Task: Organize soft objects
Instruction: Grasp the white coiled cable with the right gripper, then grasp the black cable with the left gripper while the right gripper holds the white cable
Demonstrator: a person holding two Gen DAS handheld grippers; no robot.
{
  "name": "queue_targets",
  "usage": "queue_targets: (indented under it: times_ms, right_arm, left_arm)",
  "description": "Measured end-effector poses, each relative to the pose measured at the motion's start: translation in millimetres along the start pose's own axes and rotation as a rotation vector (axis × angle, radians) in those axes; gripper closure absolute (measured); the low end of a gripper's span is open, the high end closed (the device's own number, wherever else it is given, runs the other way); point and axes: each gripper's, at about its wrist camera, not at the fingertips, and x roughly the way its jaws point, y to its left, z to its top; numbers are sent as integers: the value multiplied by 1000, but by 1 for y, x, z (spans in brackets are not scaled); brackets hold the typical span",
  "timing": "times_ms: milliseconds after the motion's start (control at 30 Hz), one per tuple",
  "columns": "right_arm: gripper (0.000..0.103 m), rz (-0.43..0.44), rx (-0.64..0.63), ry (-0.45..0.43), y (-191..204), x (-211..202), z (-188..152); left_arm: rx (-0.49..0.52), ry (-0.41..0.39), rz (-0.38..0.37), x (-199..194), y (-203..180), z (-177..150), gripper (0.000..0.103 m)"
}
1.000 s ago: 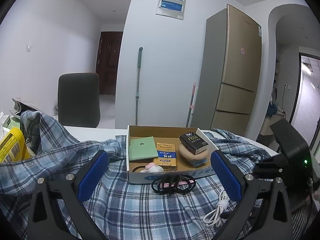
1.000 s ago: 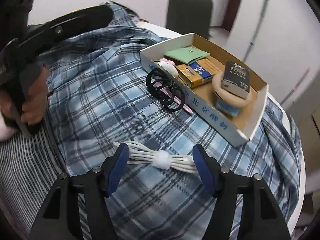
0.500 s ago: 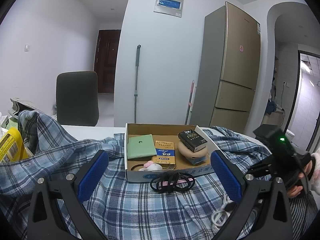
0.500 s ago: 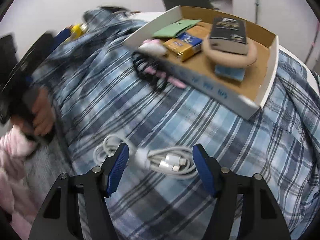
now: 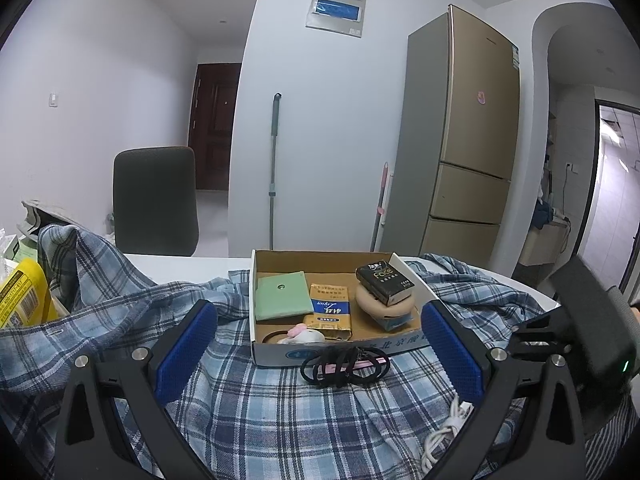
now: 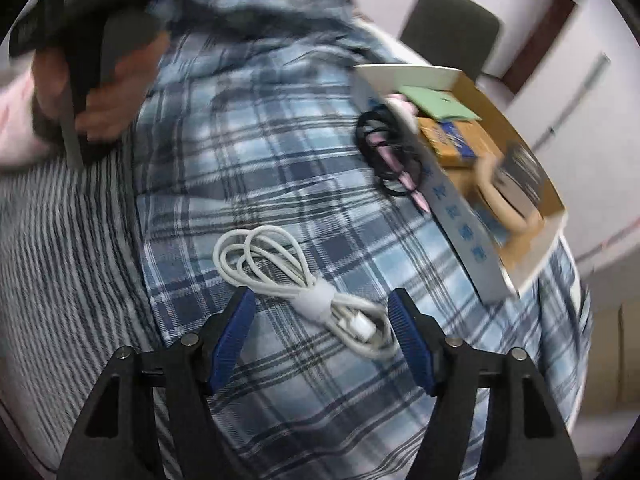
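A blue plaid shirt point(image 5: 260, 412) point(image 6: 256, 168) lies spread over the table. On it stands a shallow cardboard box point(image 5: 336, 354) point(image 6: 460, 236) holding a green pouch point(image 5: 282, 295), a yellow packet, a black box on a beige ring and a pink-white toy. Black hair ties point(image 5: 344, 366) point(image 6: 384, 160) with a pink strip lie against the box front. A bundled white cable point(image 6: 312, 288) point(image 5: 448, 432) lies on the shirt. My right gripper point(image 6: 322, 332) is open, its fingers either side of the cable's bundled end. My left gripper point(image 5: 320, 352) is open and empty, facing the box.
A yellow packet point(image 5: 20, 300) and other clutter sit at the table's left edge. A dark chair point(image 5: 156, 200) stands behind the table, with a mop and a fridge point(image 5: 464, 140) further back. The hand on the left gripper's handle point(image 6: 92, 92) shows in the right wrist view.
My right gripper has swung around over the white cable; it now sits between the open fingers at a new angle. My left gripper has hardly moved.
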Motion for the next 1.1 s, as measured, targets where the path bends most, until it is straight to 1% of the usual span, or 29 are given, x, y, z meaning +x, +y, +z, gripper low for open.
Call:
queue_targets:
  times_ms: [67,133,200,267,300,333,400,467,567,633,733,767,800,833,867,967,1033,1100]
  right_arm:
    - [35,14,-30,12,-2,6,6]
    - [35,67,1,20,-8,10,11]
    - [37,83,27,32,-13,15,11]
    - [56,92,39,47,-16,21,8]
    - [59,115,69,41,-21,20,7]
    - [69,133,98,39,-26,19,4]
    - [73,153,139,23,-33,15,-1]
    - [80,158,171,5,-39,10,-7]
    - [80,134,271,-22,-49,2,-16]
    - [80,114,392,-53,-61,-5,-23]
    - [80,39,620,-80,-80,-7,-32]
    - [80,18,684,-81,-83,-5,-34]
    - [80,-24,728,-63,-86,-2,-36]
    - [80,-56,743,-48,-88,2,-33]
    - [80,-65,752,-48,-89,5,-33]
    - [78,-5,755,-32,-91,12,-34]
    - [77,-23,734,-31,-91,11,-35]
    - [77,-20,708,-12,-88,12,-37]
  left_arm:
    - [1,0,-1,-1,0,0,0]
    - [3,-2,-3,-1,0,0,0]
    - [5,-2,-6,-2,1,0,0]
    - [5,-1,-7,-2,1,0,0]
    - [5,-2,-9,-2,1,-1,0]
    - [5,-1,-10,-2,1,-1,0]
    - [6,-1,-10,-2,1,-1,0]
    - [6,-1,-11,-2,1,-1,0]
    - [7,-1,-10,-2,0,-1,0]
    - [7,-1,-10,-2,0,-1,0]
    - [12,-1,-8,-2,0,-1,0]
    - [14,-1,-5,-2,0,-1,0]
    - [15,-2,-4,-2,0,-1,0]
    - [15,-3,-1,-2,0,-1,0]
    - [14,-4,0,-2,0,-1,0]
    - [13,-4,1,-2,0,-1,0]
    - [14,-4,0,-3,0,-1,0]
    - [14,-4,1,-3,0,-1,0]
